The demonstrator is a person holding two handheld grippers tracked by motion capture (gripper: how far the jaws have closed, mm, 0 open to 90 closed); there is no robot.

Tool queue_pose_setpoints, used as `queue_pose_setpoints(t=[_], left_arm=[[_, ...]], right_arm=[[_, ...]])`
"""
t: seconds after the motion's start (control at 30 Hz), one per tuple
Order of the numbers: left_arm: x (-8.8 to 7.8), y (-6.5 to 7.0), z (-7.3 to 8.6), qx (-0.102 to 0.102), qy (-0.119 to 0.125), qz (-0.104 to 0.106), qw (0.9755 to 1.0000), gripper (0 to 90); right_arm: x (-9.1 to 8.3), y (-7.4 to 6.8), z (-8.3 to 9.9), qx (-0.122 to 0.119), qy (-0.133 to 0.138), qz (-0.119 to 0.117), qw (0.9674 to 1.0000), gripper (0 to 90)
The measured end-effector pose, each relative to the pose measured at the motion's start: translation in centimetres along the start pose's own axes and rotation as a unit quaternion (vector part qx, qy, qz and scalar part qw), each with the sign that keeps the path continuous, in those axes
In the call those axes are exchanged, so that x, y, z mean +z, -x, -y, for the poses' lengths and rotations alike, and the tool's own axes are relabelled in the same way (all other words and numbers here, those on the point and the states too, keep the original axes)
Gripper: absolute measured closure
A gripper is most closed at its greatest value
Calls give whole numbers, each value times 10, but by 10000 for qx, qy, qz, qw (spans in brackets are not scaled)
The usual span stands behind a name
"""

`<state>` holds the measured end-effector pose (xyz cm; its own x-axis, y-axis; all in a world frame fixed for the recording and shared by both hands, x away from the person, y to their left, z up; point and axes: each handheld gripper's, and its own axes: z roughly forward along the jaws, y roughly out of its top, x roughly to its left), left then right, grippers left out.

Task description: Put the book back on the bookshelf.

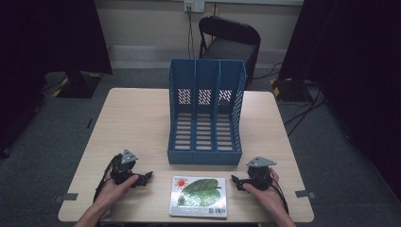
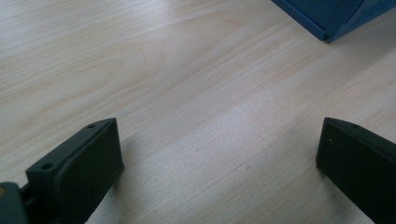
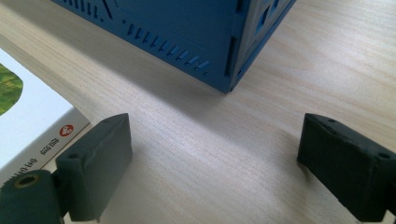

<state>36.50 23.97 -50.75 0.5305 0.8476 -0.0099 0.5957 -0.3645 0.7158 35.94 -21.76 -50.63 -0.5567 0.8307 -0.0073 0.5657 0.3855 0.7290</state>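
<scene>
A picture book (image 1: 198,196) with a green leaf and a red sun on its white cover lies flat at the table's near edge. Behind it stands a blue three-slot file rack (image 1: 205,113). My left gripper (image 1: 147,176) rests on the table left of the book, its jaws wide apart over bare wood (image 2: 219,154). On the other side of the book, my right gripper (image 1: 235,181) is also open and holds nothing. In the right gripper view the book's corner (image 3: 28,126) lies beside the left jaw and the rack's corner (image 3: 224,51) is ahead.
The wooden table (image 1: 132,123) has free room left and right of the rack. A black chair (image 1: 229,40) stands beyond the far edge. Dark curtains hang at both sides and cables run across the grey floor at the right.
</scene>
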Motion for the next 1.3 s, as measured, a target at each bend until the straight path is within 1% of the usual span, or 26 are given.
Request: queue_pose_setpoints(t=[0.1, 0.4, 0.43, 0.47, 0.5, 0.53, 0.57, 0.6, 0.63, 0.67, 0.7, 0.8, 0.87, 0.9, 0.97, 1.0, 1.03, 1.07, 1.13, 1.17, 1.2, 1.23, 1.27, 1.3], left_arm=[[0, 0, 0, 12, -9, 1, 10000, 0], [0, -1, -1, -3, -26, 10, 10000, 1], [0, -2, -4, -5, -149, 40, 9999, 6], [0, -2, -5, -27, -177, 34, 9998, 11], [0, -2, -5, -27, -177, 34, 9998, 23], [-1, -3, -5, -47, -147, 0, 9999, 43], [-2, -3, -6, -44, -168, -8, 9998, 53], [-3, -4, -6, -60, -183, -10, 9998, 73], [-4, -4, -6, -108, -176, -19, 9998, 99], [-4, -4, -6, -108, -176, -19, 9998, 132], [-7, -5, -6, -222, -178, 27, 9996, 165], [-9, -4, -6, -242, -234, 75, 9994, 168], [-11, -3, -6, -221, -254, 225, 9992, 183], [-14, 0, -7, -177, -262, 284, 9991, 188], [-18, 3, -8, -155, -153, 374, 9991, 189], [-18, 3, -8, -155, -153, 374, 9991, 188], [-20, 6, -10, -116, -55, 521, 9986, 189], [-20, 6, -10, -116, -55, 521, 9986, 189], [-21, 11, -12, -61, 8, 604, 9982, 189], [-21, 17, -14, 18, 17, 721, 9974, 201], [-21, 17, -14, 18, 17, 721, 9974, 213], [-21, 22, -15, 6, 13, 795, 9968, 223], [-20, 25, -16, 14, 28, 866, 9962, 232], [-20, 35, -19, 127, 24, 968, 9952, 246]], right_arm=[[0, 0, 0, 54, 0, 61, 10000, 89], [-1, 0, 0, 94, -10, 69, 9999, 96], [-1, 0, -1, 106, -64, 80, 9999, 96], [-1, 0, -1, 127, -80, 92, 9998, 98], [-1, 0, -1, 127, -80, 92, 9998, 98], [-1, 0, -3, 160, -140, 129, 9997, 103], [-1, -1, -4, 183, -162, 134, 9996, 117], [-1, -1, -5, 185, -166, 128, 9996, 131], [-1, -1, -6, 197, -162, 91, 9996, 130], [-1, -1, -6, 197, -162, 91, 9996, 130], [-1, -2, -6, 218, -182, 50, 9996, 135], [-4, -3, -7, 320, -208, -99, 9992, 142], [-8, -5, -10, 356, -137, -211, 9990, 159], [-10, -8, -11, 302, -76, -278, 9991, 174], [-14, -13, -12, 216, -10, -391, 9990, 171], [-16, -16, -13, 185, 47, -447, 9988, 172], [-17, -19, -14, 165, 104, -495, 9986, 171], [-17, -19, -14, 165, 104, -495, 9986, 171], [-19, -24, -15, 104, 162, -662, 9976, 176], [-20, -29, -16, 20, 193, -772, 9968, 177], [-20, -29, -16, 20, 193, -772, 9968, 177], [-20, -32, -16, -27, 209, -837, 9963, 180], [-19, -37, -17, -104, 165, -902, 9957, 192], [-19, -40, -16, -159, 133, -982, 9950, 203]])
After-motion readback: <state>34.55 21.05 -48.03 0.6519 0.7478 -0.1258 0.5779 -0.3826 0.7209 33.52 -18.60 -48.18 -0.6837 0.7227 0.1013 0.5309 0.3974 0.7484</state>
